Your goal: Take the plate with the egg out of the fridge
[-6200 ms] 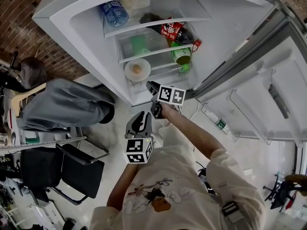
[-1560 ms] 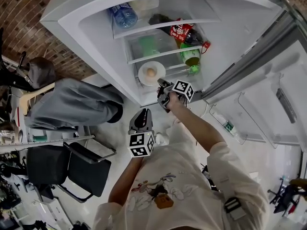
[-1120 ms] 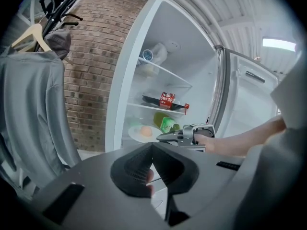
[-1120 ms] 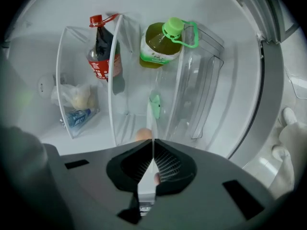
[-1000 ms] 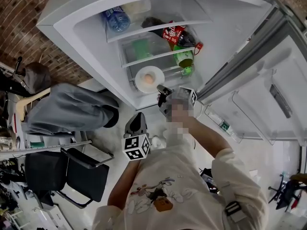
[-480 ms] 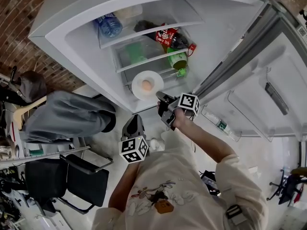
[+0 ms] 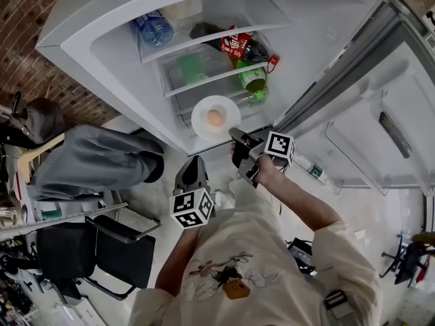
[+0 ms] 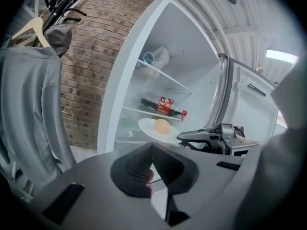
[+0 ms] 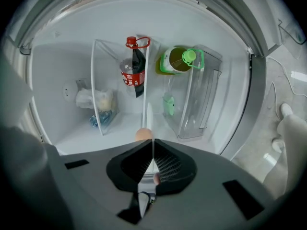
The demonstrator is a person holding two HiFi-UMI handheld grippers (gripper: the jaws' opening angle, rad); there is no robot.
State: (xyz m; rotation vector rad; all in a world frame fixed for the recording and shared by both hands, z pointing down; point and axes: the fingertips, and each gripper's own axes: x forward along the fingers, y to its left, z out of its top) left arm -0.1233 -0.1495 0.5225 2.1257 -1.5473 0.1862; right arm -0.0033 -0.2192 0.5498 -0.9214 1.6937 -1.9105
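Right gripper [image 7: 236, 136] clamps plate [image 7: 202, 112] rim; egg [image 7: 215, 117] on it.

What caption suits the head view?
Right gripper pinches the plate with an egg at the open fridge.

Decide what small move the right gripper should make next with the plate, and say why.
Probably draw the plate straight back out of the fridge, held level. The right gripper is shut on the plate's near rim, the plate sits at the fridge's front opening, and the egg lies in its middle, so a tilt might roll it off.
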